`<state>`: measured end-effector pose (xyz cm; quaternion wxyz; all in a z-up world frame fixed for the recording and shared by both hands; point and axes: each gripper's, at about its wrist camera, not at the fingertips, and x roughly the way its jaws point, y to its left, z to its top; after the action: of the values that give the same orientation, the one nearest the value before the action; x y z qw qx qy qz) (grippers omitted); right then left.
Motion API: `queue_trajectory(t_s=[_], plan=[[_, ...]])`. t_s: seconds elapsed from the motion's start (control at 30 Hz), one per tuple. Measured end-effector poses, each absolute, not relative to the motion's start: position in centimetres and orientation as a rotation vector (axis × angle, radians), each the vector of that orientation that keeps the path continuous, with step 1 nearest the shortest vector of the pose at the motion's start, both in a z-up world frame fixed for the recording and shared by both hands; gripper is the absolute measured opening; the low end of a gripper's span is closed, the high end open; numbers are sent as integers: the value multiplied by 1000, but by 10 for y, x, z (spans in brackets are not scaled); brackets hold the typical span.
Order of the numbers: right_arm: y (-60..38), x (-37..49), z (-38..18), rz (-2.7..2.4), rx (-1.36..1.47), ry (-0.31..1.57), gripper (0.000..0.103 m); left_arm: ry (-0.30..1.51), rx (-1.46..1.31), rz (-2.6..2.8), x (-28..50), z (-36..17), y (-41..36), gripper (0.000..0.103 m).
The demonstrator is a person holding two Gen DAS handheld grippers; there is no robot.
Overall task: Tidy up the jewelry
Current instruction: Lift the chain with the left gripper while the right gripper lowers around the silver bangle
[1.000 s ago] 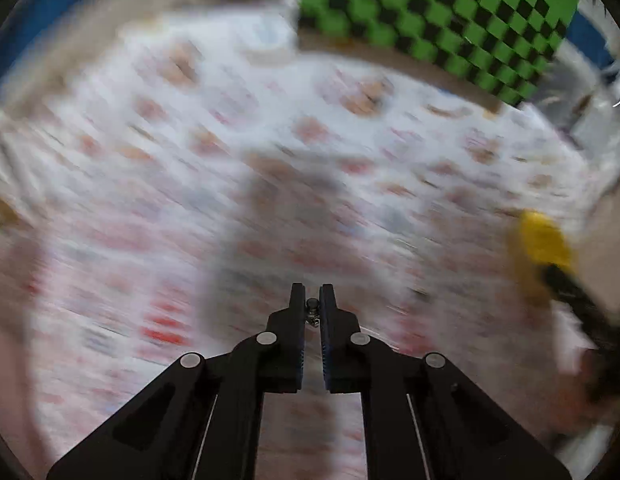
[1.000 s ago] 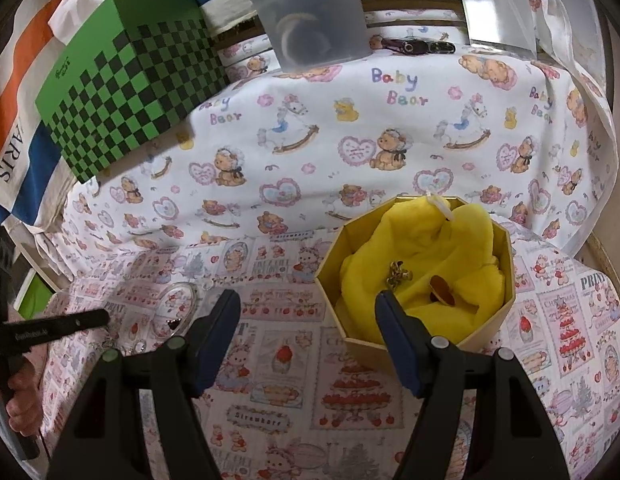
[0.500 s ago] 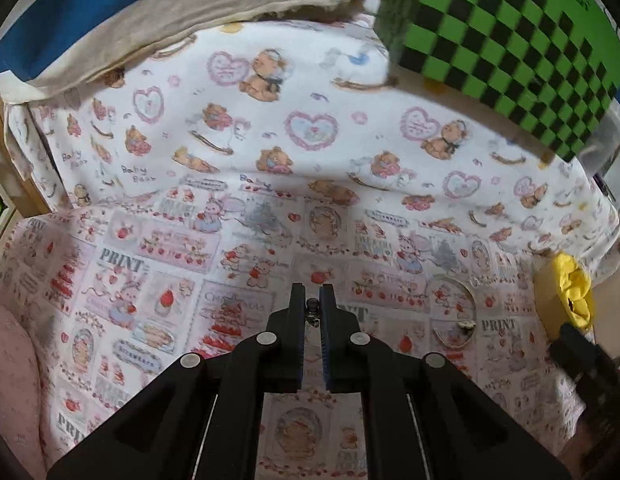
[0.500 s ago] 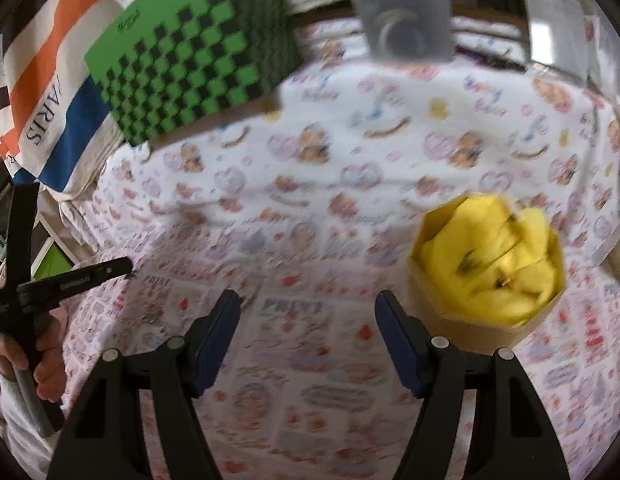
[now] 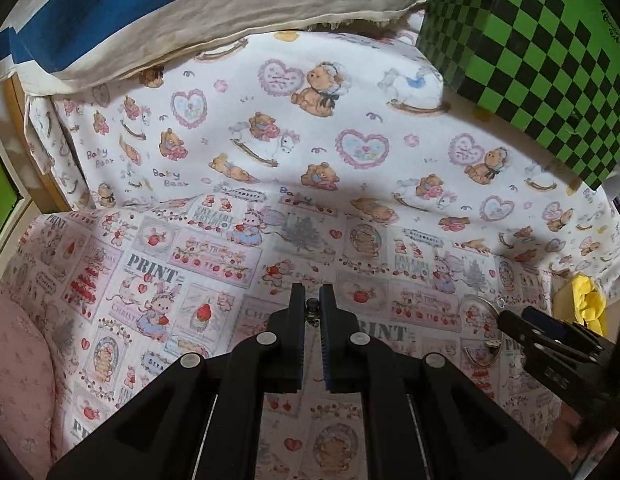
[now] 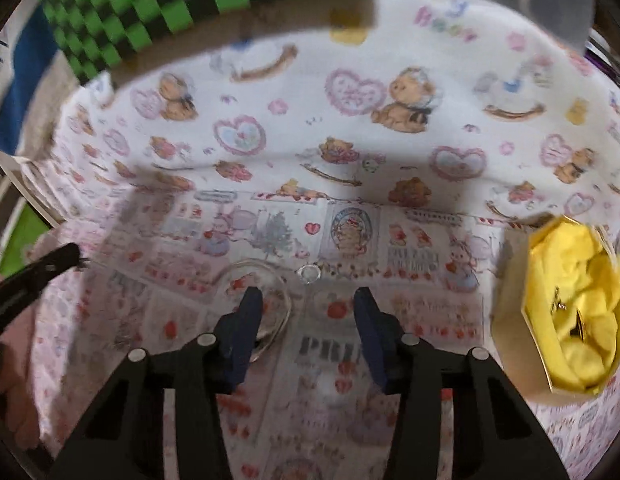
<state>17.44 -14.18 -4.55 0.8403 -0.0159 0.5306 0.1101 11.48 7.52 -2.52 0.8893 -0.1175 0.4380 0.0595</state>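
From my remote seat I count two grippers: the left gripper (image 5: 312, 307) and the right gripper (image 6: 306, 308). Pinched in the left one sits one small dark jewelry piece (image 5: 311, 309). On the printed cloth I see one clear bangle (image 6: 266, 288) and one small clear ring (image 6: 309, 273). One cardboard box (image 6: 514, 320) stands at the right, holding one yellow cloth (image 6: 582, 304) with at least two small metal trinkets on it, blurred. One green checkered box (image 5: 542, 52) and one clear plastic container (image 6: 546, 4) sit at the back, and one pink cushion (image 5: 18, 368) at the left
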Motion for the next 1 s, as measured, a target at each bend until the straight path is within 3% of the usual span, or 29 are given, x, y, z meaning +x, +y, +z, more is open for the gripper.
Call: queue_trajectory(t_s=[0.1,0.6,0.77,0.87,1.0], plan=[[-147,179,-50,205,-41,1131,39,912,-247,121,115,-26,75,6],[-197,120,-37,248,-78,1185,41,903,-240,92,115,-21,67,6],[-180,100,-24,407,-157,1063,66,876,-248,70,112,-16,65,6],[-162,103,-29,455,-214,1057,73,872,-246,66,111,-14,63,6],[-143,110,-47,446,-304,1101,74,879,-236,74,111,-15,62,6]])
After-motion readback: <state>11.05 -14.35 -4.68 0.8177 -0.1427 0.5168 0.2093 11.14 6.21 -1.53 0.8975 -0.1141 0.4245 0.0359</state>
